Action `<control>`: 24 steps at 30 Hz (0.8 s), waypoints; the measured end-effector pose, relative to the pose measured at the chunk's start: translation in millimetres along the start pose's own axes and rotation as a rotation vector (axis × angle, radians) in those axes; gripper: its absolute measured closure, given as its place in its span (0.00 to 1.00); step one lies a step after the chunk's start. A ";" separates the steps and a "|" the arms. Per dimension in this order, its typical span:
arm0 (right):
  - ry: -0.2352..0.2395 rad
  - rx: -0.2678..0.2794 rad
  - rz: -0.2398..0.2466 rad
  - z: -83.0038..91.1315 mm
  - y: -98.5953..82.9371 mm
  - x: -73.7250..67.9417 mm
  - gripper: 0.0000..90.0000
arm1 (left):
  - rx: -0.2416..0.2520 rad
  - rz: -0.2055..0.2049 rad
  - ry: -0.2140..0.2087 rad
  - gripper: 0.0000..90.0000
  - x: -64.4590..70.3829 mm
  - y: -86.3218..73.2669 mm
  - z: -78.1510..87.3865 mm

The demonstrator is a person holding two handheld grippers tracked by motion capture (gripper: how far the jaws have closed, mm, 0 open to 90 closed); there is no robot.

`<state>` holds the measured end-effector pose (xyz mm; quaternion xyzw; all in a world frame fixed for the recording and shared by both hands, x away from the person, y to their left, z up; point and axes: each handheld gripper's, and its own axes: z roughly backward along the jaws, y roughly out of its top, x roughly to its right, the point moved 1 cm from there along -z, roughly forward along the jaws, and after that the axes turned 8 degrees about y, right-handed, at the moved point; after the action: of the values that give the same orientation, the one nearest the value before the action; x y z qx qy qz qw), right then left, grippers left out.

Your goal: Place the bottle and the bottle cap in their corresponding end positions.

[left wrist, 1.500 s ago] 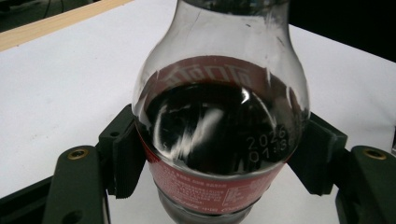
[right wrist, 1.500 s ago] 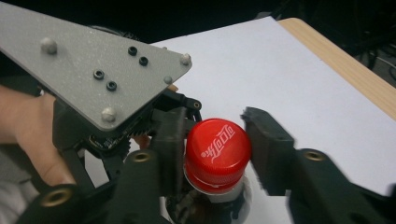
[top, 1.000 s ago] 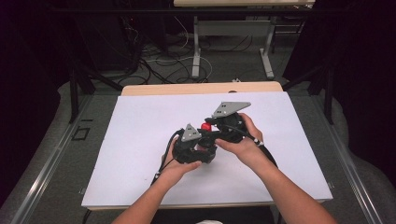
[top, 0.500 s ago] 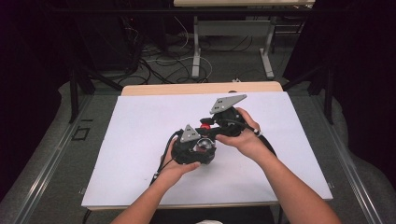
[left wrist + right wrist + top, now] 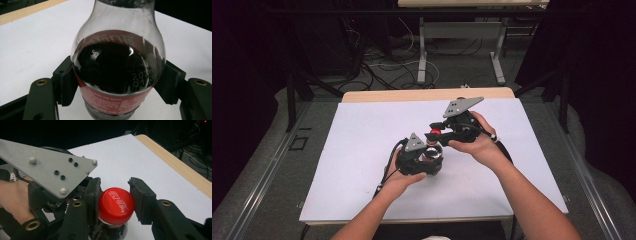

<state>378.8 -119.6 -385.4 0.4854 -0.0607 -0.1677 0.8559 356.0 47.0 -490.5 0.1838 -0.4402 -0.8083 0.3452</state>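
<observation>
Bottle (image 5: 117, 75) is sitting mid-table, left gripper (image 5: 424, 159) pinching its body while the right gripper (image 5: 116, 202) is clamping the red cap (image 5: 116, 205). Cola's fizzy, so twisting fast is risking spray, and the glassy body could be slipping round in those pads.

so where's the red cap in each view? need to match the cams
High view: red cap at centre, between the right gripper jaws.
Left gripper view: not in it; bottle cut off at the top edge.
Right gripper view: red cap lower centre, between the jaws.
Shared landmark: white table sheet.
</observation>
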 end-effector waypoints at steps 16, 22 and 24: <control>-0.030 -0.023 -0.020 13.5 -7.7 -5.1 0.67 | 0.007 0.041 0.019 0.33 -16.2 8.4 0.6; -0.035 -0.035 -0.028 15.6 -16.5 -6.5 0.67 | 0.012 0.048 0.035 0.33 -23.5 18.0 3.6; -0.039 -0.043 -0.031 16.1 -21.1 -7.0 0.67 | 0.011 0.054 0.033 0.33 -26.1 21.3 4.2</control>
<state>363.2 -140.2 -394.5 0.4642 -0.0663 -0.1916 0.8622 380.0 60.2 -470.5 0.1868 -0.4436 -0.7933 0.3729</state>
